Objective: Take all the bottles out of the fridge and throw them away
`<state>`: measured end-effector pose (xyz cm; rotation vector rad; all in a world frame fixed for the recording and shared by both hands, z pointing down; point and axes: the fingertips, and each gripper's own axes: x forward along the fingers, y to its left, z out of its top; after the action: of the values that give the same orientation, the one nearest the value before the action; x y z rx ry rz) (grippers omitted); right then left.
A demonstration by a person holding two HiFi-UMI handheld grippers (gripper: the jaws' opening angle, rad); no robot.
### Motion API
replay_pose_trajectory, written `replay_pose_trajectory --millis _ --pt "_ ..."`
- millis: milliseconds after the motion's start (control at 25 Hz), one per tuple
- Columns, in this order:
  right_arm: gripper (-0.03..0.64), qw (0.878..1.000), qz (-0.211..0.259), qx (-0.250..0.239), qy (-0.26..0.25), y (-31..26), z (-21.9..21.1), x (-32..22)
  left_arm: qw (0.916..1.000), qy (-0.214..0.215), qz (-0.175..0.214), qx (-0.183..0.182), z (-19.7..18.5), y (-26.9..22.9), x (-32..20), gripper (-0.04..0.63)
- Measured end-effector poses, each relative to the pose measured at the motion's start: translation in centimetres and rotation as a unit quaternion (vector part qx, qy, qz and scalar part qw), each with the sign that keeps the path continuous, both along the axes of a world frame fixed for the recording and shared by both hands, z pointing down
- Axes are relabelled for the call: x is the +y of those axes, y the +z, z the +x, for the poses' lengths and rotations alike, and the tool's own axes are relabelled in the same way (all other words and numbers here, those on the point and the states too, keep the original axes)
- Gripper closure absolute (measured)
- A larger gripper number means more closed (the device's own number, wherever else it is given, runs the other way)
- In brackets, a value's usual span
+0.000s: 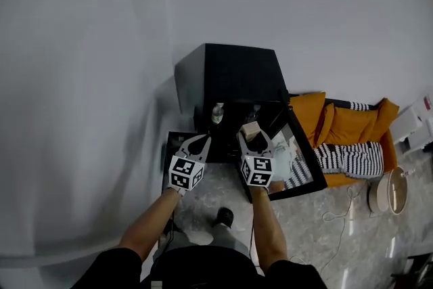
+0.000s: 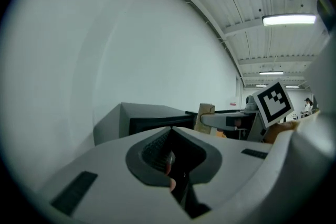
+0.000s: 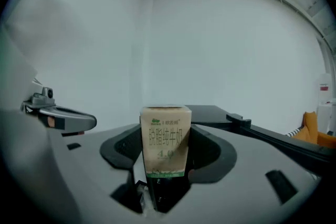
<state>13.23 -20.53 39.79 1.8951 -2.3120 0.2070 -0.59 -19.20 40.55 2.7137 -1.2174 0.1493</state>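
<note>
Your right gripper (image 1: 251, 139) clamps a beige milk carton (image 3: 165, 140); your left gripper (image 1: 200, 139) is closed, empty, before the open black fridge (image 1: 230, 72).

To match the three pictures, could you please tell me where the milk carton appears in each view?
Head view: milk carton in the right tool, just below centre.
Left gripper view: small, right of centre.
Right gripper view: centre, between the jaws.
Shared landmark: the black fridge, in all three.

The carton (image 3: 164, 141) has its foot hidden between the right tongs (image 3: 165, 127); the fridge (image 1: 230, 71) interior is too small to tell.
</note>
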Motion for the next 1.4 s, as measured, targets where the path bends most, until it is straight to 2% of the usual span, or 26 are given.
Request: replay_pose_trajectory --millis 360,640,880,1080,1400 --pt "0.347 0.997 0.003 0.005 -0.083 -1.4 -6.8 -2.3 0.9969 -0.078 0.015 -0.001 -6.4 -2.3 -1.4 0.594" --pt "0.347 0.986 0.003 0.006 -0.168 -1.8 -15.1 -3.7 0.9888 -0.148 0.015 -0.006 -13.4 -2.8 -0.9 0.594" --pt "0.347 0.978 -0.001 0.008 -0.210 -1.3 -20.7 -4.2 0.9806 -0.196 0.012 -0.010 -18.9 -2.4 -0.1 0.594" --pt "0.347 0.975 -0.007 0.013 -0.221 -0.4 -22.1 -4.5 0.9782 -0.207 0.010 -0.011 -20.4 -1.9 -0.2 0.594" --pt "0.347 0.974 -0.023 0.018 -0.226 1.9 -22.6 -4.7 0.9780 -0.208 -0.005 -0.011 -20.6 0.1 -0.5 0.594"
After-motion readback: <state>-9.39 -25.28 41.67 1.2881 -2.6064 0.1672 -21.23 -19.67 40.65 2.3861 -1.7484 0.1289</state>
